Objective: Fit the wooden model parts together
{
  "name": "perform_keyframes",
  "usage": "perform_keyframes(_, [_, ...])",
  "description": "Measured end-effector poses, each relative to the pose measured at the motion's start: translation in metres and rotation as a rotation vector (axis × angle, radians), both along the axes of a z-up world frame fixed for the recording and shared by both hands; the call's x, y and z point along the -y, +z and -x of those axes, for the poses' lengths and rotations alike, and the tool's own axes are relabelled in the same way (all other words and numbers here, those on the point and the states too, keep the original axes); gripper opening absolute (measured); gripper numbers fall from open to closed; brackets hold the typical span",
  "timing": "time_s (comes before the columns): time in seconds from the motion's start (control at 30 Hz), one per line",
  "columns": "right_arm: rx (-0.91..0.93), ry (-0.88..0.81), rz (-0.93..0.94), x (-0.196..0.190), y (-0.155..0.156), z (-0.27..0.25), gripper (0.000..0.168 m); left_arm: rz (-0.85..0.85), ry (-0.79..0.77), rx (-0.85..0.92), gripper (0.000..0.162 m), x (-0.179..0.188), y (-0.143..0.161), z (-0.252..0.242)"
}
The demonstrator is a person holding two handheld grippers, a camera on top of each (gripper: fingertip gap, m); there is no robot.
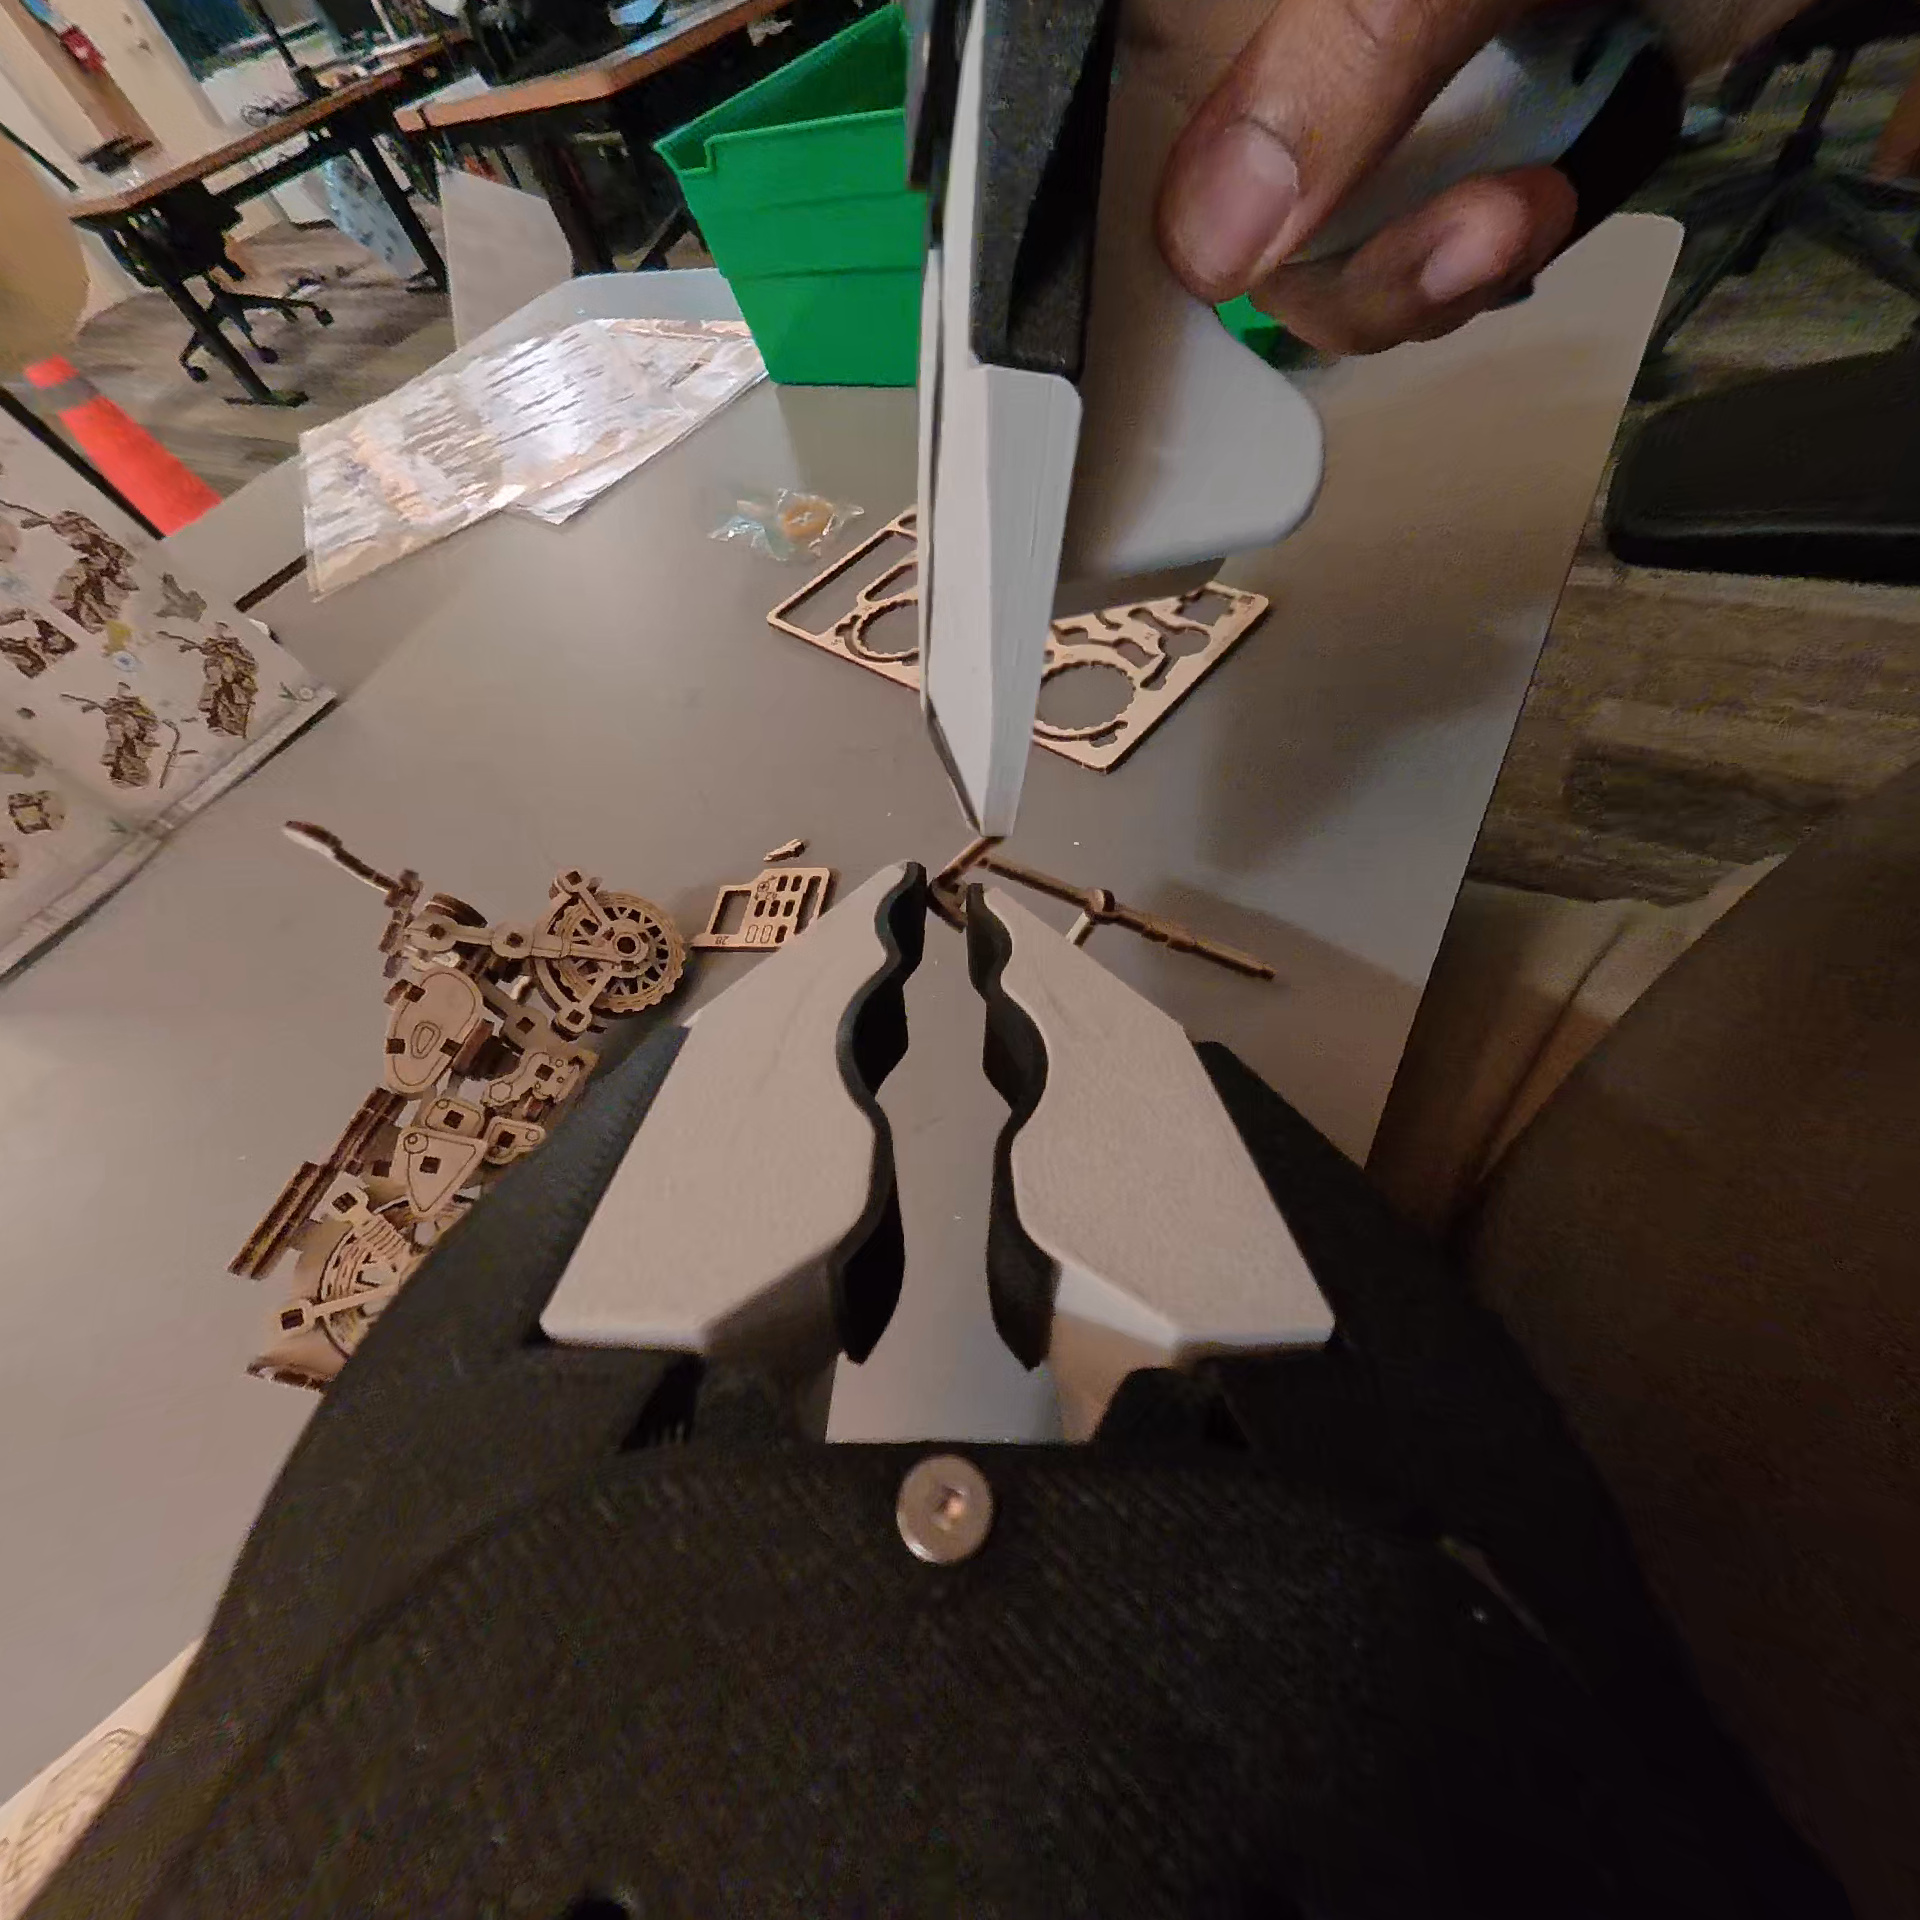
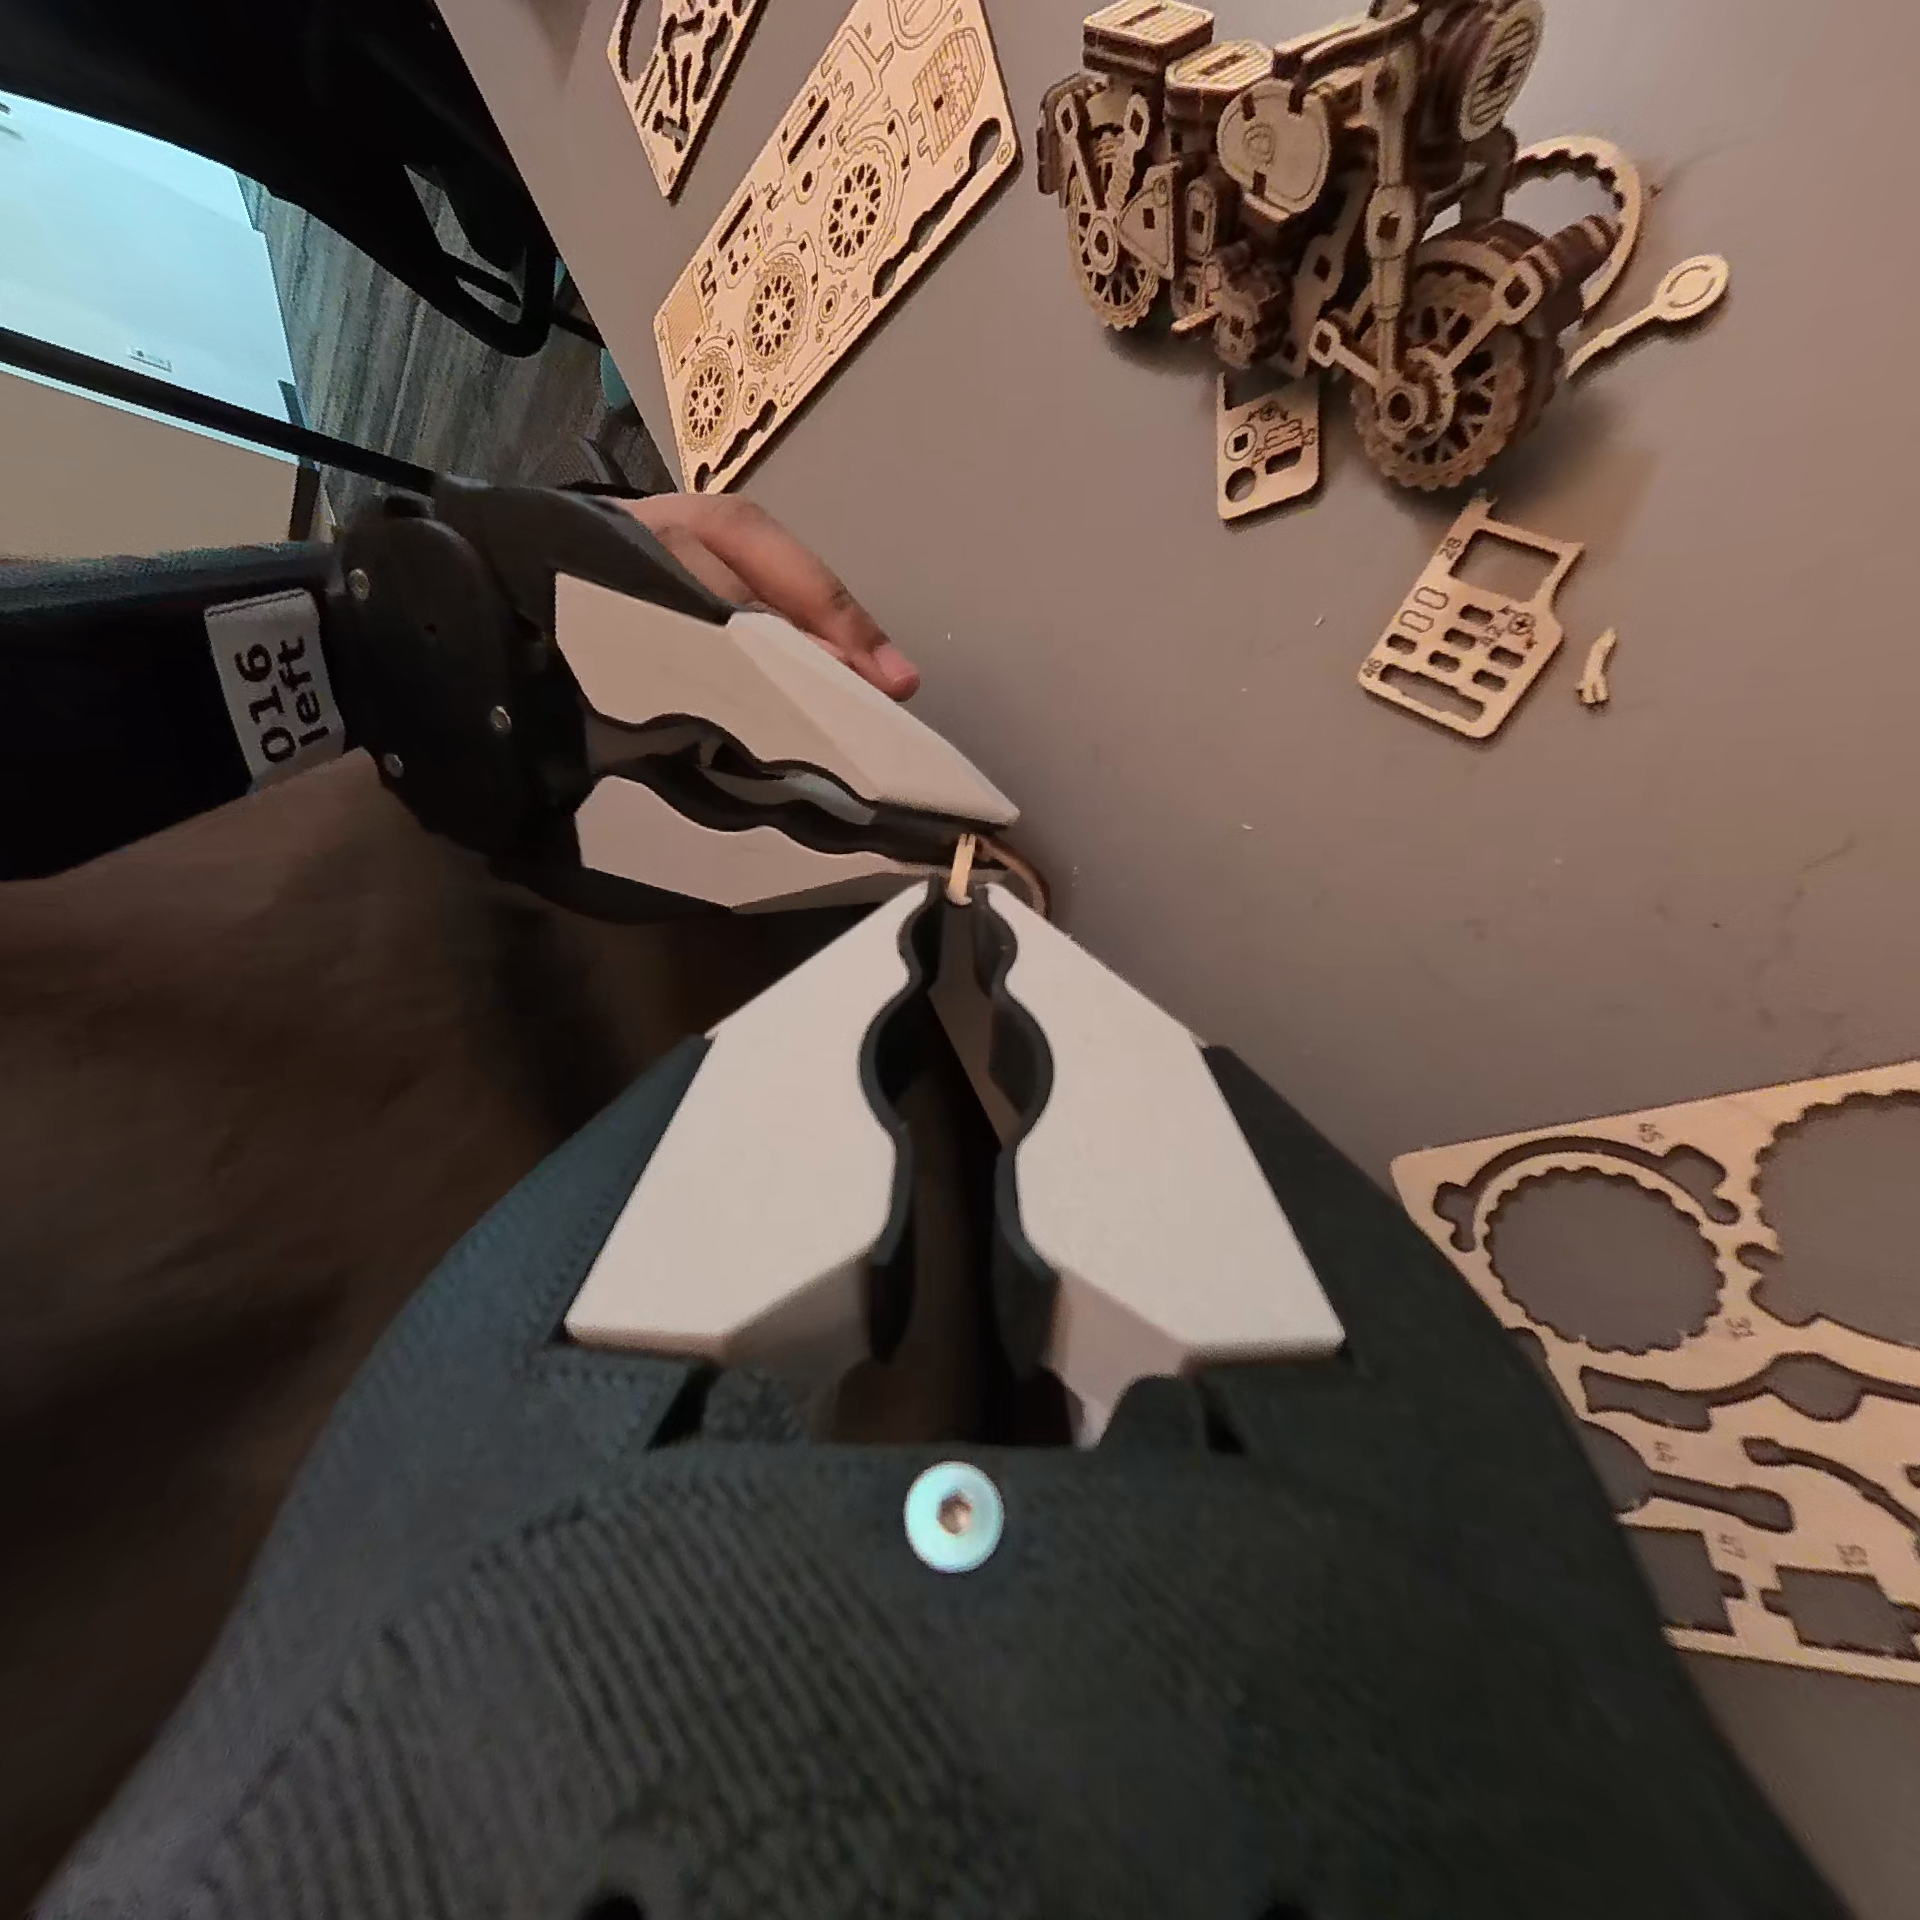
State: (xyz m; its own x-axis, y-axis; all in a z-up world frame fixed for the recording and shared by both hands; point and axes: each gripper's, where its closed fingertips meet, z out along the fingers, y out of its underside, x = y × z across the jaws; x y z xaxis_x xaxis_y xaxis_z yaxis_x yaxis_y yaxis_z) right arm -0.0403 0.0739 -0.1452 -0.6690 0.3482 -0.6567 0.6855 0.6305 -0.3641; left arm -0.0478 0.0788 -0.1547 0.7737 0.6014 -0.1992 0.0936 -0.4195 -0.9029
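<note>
My left gripper [image 1: 945, 885] is shut on a thin wooden rod part [image 1: 1153, 928] that sticks out to the right, just above the grey table [image 1: 623, 675]. My right gripper [image 2: 959, 896] is shut on a small pale wooden piece [image 2: 962, 864] and meets the left gripper [image 2: 977, 826] tip to tip. In the left wrist view the right gripper [image 1: 985, 821] comes down from above, held by a hand [image 1: 1351, 177]. The partly built wooden motorcycle model [image 1: 520, 997] lies left of the grippers; it also shows in the right wrist view [image 2: 1351, 239].
A small wooden frame piece [image 1: 764, 909] [image 2: 1470, 634] lies loose near the model. Punched-out wooden sheets [image 1: 1101, 665] [image 2: 1714, 1351] [image 2: 831, 260] lie around. A green bin [image 1: 810, 208], a plastic bag [image 1: 520, 416] and a printed sheet [image 1: 114, 675] sit at the back and left.
</note>
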Motion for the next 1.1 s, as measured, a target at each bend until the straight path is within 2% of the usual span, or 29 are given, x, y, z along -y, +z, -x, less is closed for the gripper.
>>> perform_keyframes(0.8, [0.015, -0.033, 0.060, 0.008, 0.007, 0.005, 0.002, 0.028, 0.008, -0.022, 0.005, 0.002, -0.002, 0.001])
perform_keyframes(1.1, [0.031, -0.036, 0.092, 0.011, 0.007, 0.005, 0.002, -0.052, 0.030, 0.043, 0.005, 0.008, 0.002, 0.006])
